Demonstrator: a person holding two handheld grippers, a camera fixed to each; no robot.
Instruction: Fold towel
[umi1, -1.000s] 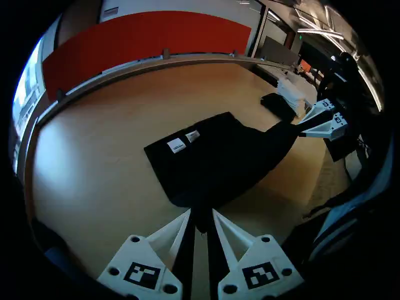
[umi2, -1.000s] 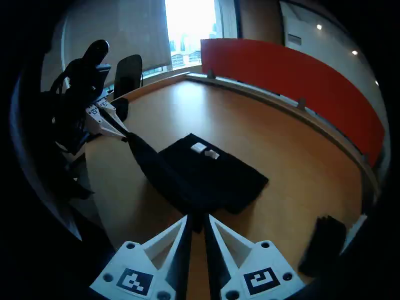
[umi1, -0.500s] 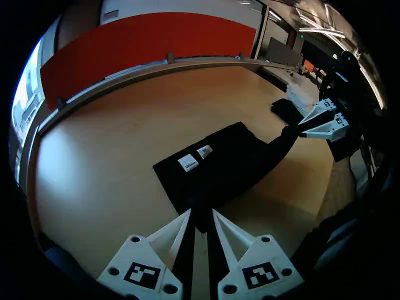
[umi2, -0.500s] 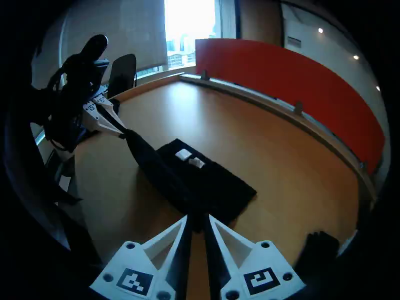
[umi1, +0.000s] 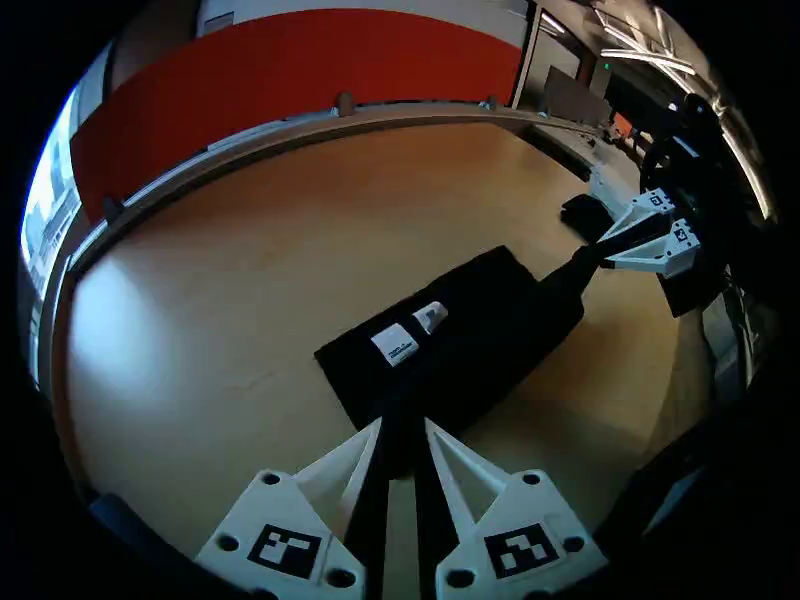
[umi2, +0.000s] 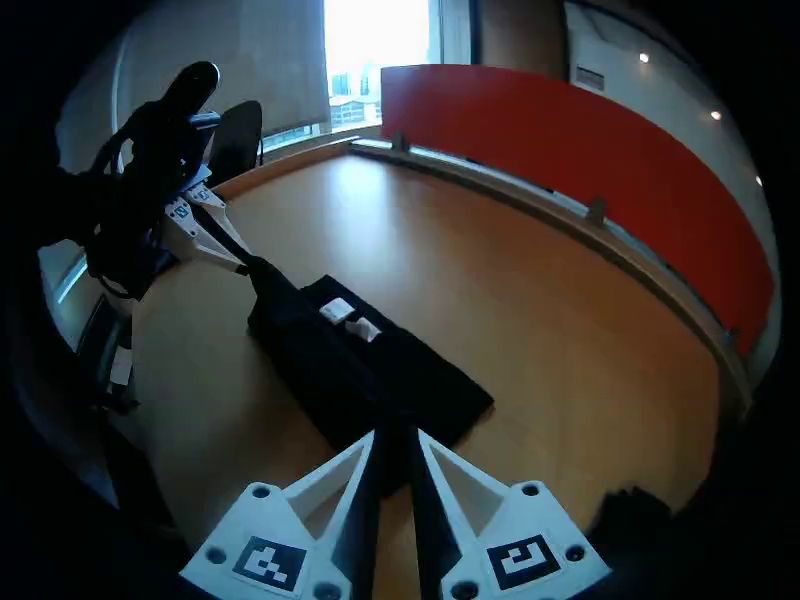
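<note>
Towel (umi1: 480, 320) has narrowed and flattened! Left gripper (umi1: 402, 440) and right gripper (umi2: 397, 440) each pinch an end, its long axis running lower centre to upper right between them.

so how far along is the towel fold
Done: the black towel is spread on the wooden table, white tags up, and both near corners are gripped. In hand: left tool and right tool each pinch a corner, holding that edge raised. Left: carry the edge over the flat part, lay it down, release; any second fold is not yet started.
</note>
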